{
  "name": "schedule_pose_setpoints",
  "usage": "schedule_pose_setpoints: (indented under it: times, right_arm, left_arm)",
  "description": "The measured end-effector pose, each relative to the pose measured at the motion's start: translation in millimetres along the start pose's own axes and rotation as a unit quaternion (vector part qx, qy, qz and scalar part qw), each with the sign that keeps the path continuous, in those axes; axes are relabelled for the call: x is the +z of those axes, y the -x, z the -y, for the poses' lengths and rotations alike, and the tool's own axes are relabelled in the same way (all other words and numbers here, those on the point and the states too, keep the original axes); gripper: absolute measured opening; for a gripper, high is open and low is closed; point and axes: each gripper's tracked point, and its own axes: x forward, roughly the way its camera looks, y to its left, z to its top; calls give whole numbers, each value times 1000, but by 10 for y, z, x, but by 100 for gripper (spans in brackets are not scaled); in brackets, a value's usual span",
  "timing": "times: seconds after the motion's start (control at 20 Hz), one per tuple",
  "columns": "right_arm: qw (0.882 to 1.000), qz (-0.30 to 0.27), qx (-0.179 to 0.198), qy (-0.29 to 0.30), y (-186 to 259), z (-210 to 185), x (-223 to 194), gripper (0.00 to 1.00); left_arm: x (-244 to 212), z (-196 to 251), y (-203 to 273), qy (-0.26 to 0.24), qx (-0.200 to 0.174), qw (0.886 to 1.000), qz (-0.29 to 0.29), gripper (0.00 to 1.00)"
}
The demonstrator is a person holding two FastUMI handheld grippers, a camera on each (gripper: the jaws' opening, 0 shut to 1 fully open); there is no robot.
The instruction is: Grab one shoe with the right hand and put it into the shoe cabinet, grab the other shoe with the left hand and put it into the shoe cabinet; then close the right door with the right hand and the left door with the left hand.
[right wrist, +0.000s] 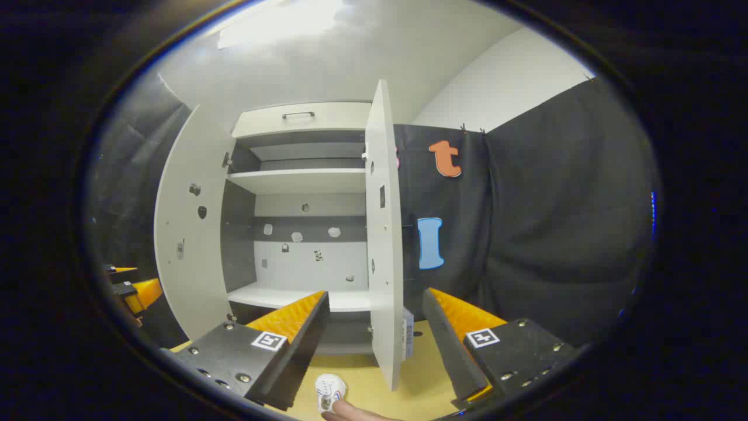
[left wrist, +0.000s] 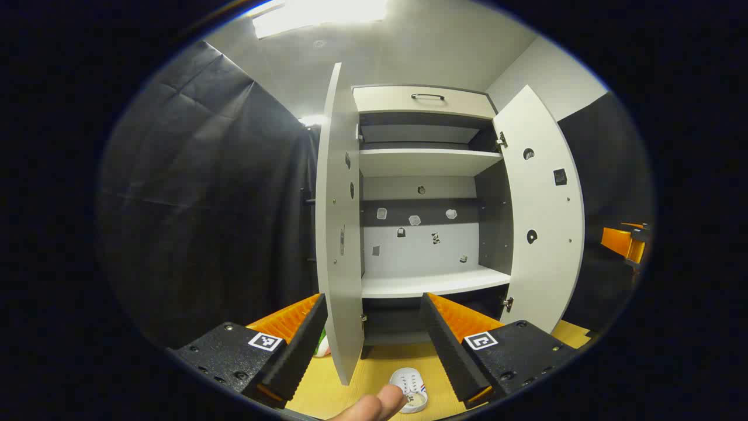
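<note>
- The light wooden surface (left wrist: 374, 374) carries a tall white shoe cabinet (left wrist: 429, 169), both doors swung open.
- A small white shoe (left wrist: 411, 387) lies on the surface at 6 o'clock, before the cabinet.
- Left claw (left wrist: 374, 339) gapes wide, holding nothing.
- Right claw (right wrist: 374, 333) likewise wide and empty, the shoe (right wrist: 329, 390) below.

A light wooden floor (left wrist: 356, 392) runs along the bottom of both views. The shoe cabinet (left wrist: 429, 193) stands on it, filling the centre of the left gripper view with both doors swung open. Its lower shelf (left wrist: 435, 283) and upper shelf (left wrist: 429, 161) are white boards. A small white shoe (left wrist: 410, 388) lies on the floor at bottom centre, in front of the cabinet. In the right gripper view the shoe (right wrist: 330, 390) sits at the bottom edge, left of the open door's lower corner.
</note>
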Motion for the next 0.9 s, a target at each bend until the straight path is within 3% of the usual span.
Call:
schedule_pose_setpoints:
  times: [0.55,0.9]
  right_arm:
    - [999,34,-7,26,123,-125,157,96]
    - [999,23,-9,25,88,-177,-69,96]
  left_arm:
    - [-15,-103,-60,10,14,1000,6,97]
    - [-9,-96,-18,20,3,1000,14,96]
